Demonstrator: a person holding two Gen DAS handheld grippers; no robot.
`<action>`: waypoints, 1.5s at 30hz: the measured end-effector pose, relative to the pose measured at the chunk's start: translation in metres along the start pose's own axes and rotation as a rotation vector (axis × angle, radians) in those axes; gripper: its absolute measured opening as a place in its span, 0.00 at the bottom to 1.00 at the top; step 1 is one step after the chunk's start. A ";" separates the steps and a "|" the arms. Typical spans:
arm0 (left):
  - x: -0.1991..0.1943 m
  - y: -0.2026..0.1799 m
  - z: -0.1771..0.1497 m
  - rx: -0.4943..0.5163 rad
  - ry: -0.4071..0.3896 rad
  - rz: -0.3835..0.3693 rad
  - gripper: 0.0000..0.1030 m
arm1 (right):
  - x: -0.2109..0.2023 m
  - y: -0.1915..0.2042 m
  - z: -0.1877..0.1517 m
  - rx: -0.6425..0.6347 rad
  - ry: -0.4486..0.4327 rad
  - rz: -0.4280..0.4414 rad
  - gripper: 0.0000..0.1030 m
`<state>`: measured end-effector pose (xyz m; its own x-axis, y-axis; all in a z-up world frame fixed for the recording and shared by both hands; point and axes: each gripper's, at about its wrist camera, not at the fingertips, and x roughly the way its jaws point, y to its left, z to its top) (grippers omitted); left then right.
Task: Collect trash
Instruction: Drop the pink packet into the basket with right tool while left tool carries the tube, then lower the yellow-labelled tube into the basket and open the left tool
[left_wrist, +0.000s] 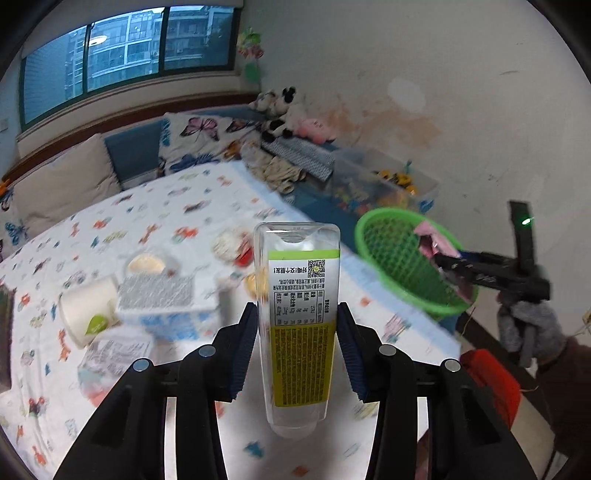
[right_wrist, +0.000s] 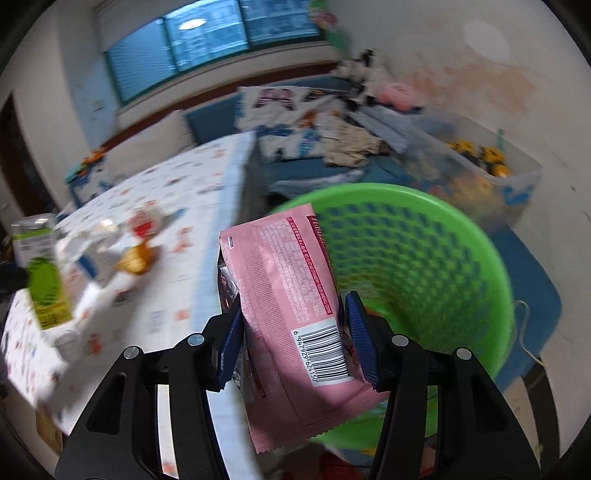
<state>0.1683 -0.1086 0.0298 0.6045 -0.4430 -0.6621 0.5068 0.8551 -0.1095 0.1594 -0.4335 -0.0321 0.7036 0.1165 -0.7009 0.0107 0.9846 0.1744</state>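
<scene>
Table: patterned cloth (left_wrist: 155, 221), littered.
Left gripper (left_wrist: 297, 347): clenched on bottle (left_wrist: 297, 295).
Right gripper (right_wrist: 295, 339): grasps pink wrapper (right_wrist: 288, 295) by green basket (right_wrist: 461, 229).
Left view only: gloved hand (left_wrist: 528, 328).

The green basket (right_wrist: 424, 236) stands just off the worktop's (left_wrist: 155, 206) far corner, its mouth wide and unblocked except where the right tool (right_wrist: 291, 332), clamped on a pink wrapper (right_wrist: 291, 288), sits at the near rim. Behind the basket, a clear toy bin (right_wrist: 491, 173) and the wall close off that side. Between the basket and the worktop edge runs a narrow free gap. Away from the basket, the worktop's middle is crowded: a paper cup (left_wrist: 88, 310) on its side, a blue-and-white box (left_wrist: 166, 306) and small wrappers (left_wrist: 236, 247) near one another. The bottle (left_wrist: 299, 317) gripped in the left tool (left_wrist: 297, 347) stands in front of that cluster.
</scene>
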 end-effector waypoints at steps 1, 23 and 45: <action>0.001 -0.004 0.005 0.003 -0.007 -0.006 0.41 | 0.002 -0.008 0.001 0.009 0.004 -0.014 0.52; 0.093 -0.112 0.106 0.079 -0.071 -0.166 0.41 | 0.010 -0.087 -0.011 0.106 -0.016 -0.162 0.72; 0.194 -0.167 0.110 0.218 -0.002 -0.138 0.62 | -0.027 -0.087 -0.045 0.141 -0.044 -0.122 0.74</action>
<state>0.2692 -0.3670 0.0012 0.5216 -0.5517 -0.6508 0.7049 0.7084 -0.0356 0.1080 -0.5168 -0.0598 0.7212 -0.0111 -0.6927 0.1946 0.9629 0.1872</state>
